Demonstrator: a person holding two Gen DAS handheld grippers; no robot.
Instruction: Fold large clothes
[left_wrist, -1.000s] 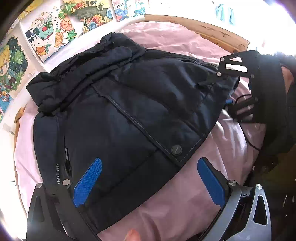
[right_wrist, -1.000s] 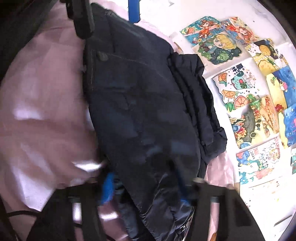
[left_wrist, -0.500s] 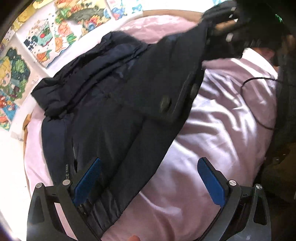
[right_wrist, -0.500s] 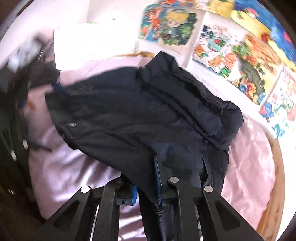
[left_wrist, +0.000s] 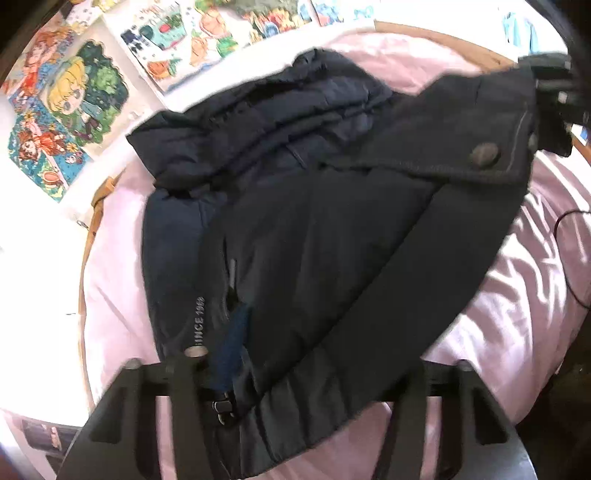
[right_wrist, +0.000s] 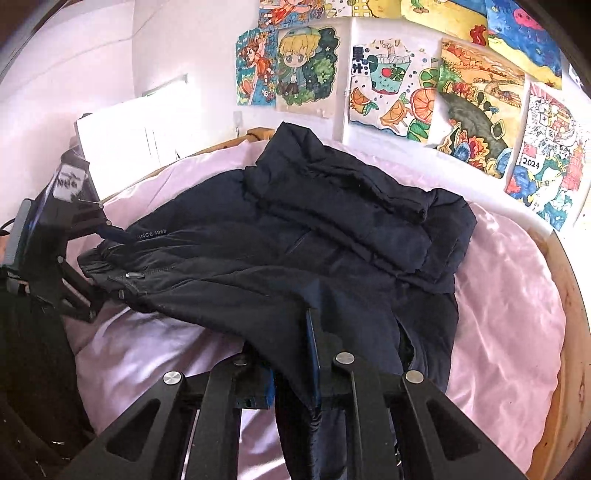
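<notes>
Hem of dark navy padded jacket (right_wrist: 295, 258) now pinched in both: left gripper (left_wrist: 236, 354) newly clamped, right gripper (right_wrist: 295, 354) still clamped, lifted off pink bedsheet (right_wrist: 509, 295); fold-over ready.

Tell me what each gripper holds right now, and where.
Both hold the dark puffer jacket at its hem edge: the right gripper near one corner, the left gripper near the "SINCE 1988" print.

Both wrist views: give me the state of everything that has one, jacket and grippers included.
Navy puffer jacket: partly folded on the bed, one hem corner lifted.
Jacket snap flap: unfastened, raised.
Right gripper: shut on jacket hem.
Left gripper: shut on jacket edge beside the printed lettering.
Pink sheet: spread, wrinkled.
</notes>
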